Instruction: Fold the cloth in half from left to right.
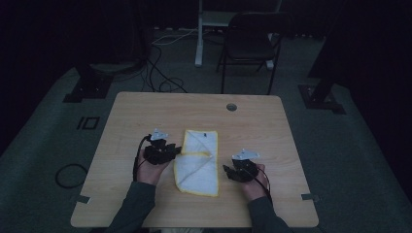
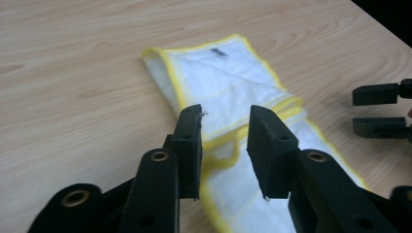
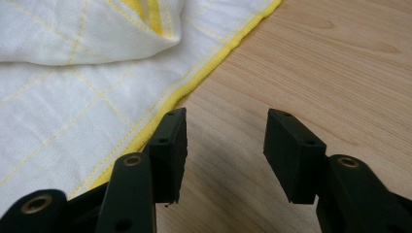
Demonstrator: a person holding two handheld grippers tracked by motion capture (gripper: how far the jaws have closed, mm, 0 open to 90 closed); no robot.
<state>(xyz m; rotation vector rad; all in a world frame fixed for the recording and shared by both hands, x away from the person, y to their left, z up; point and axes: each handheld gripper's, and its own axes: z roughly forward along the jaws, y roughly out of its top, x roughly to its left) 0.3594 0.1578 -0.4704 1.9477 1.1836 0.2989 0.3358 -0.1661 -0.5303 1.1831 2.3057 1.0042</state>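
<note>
A white cloth [image 1: 197, 165] with a yellow border lies folded in the middle of the wooden table [image 1: 145, 111], one end lapped over the other. My left gripper [image 1: 176, 149] is at the cloth's left edge, and its jaws stand open. In the left gripper view the cloth [image 2: 228, 82] runs under the open left gripper [image 2: 226, 124], and the pads press on nothing. My right gripper [image 1: 227, 171] sits just right of the cloth, pointing at it. In the right gripper view it [image 3: 226, 128] is open over bare wood, beside the cloth's yellow hem [image 3: 194, 82].
A round cable hole [image 1: 231, 107] is in the table's far side. Beyond the table stand a dark chair [image 1: 250, 43] and a white post [image 1: 199, 34], with cables on the floor. The right gripper's jaws [image 2: 381, 109] show at the right of the left gripper view.
</note>
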